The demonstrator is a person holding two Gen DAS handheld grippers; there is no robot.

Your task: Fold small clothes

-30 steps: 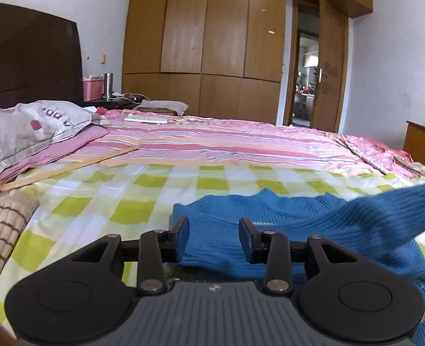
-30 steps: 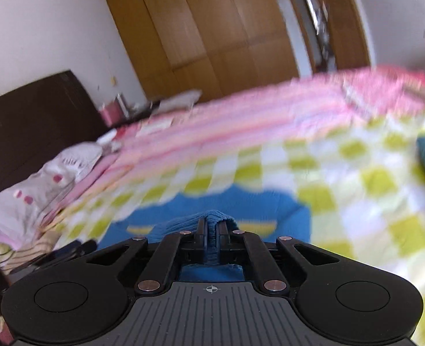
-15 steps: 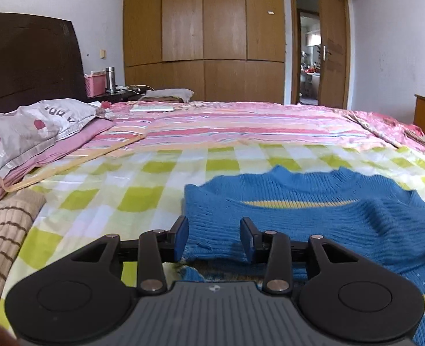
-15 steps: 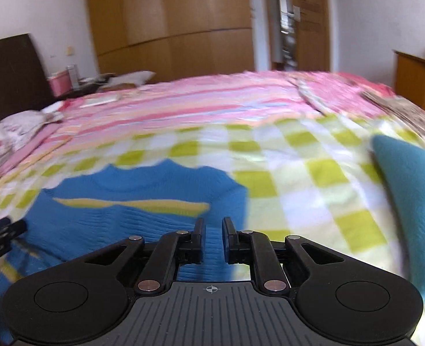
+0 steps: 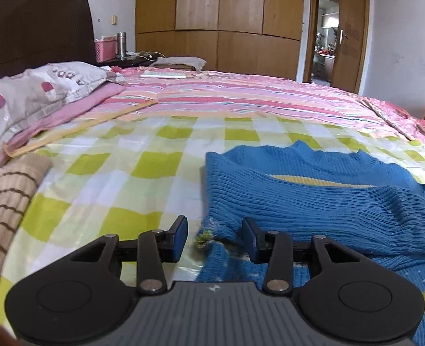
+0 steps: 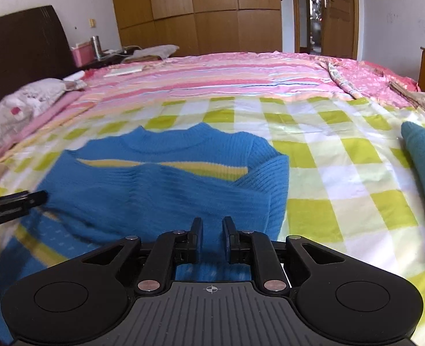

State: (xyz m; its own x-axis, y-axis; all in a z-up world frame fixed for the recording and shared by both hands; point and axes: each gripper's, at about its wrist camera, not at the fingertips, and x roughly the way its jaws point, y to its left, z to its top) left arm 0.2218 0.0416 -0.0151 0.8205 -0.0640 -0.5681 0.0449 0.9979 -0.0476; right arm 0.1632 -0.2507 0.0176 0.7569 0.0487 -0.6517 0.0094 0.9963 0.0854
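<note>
On the checked bedspread (image 6: 327, 173), the blue sweater (image 6: 166, 184) lies under both parted hand-held grippers.

Both tools look alike. The left gripper (image 5: 214, 235) has a matt black body with a ribbed grey centre panel, a small pale emblem at the panel's top edge, and a round disc moulded into each side. Two black link arms run forward, each pinned by a silver screw, with triangular cut-outs beside them. Its fingers (image 5: 178, 236) carry dark blue pads. The right gripper (image 6: 212, 238) has the same black shell, ribbed panel, discs and silver screws, with a crosshair mark at the panel's top edge; its fingers (image 6: 195, 240) look black.
</note>
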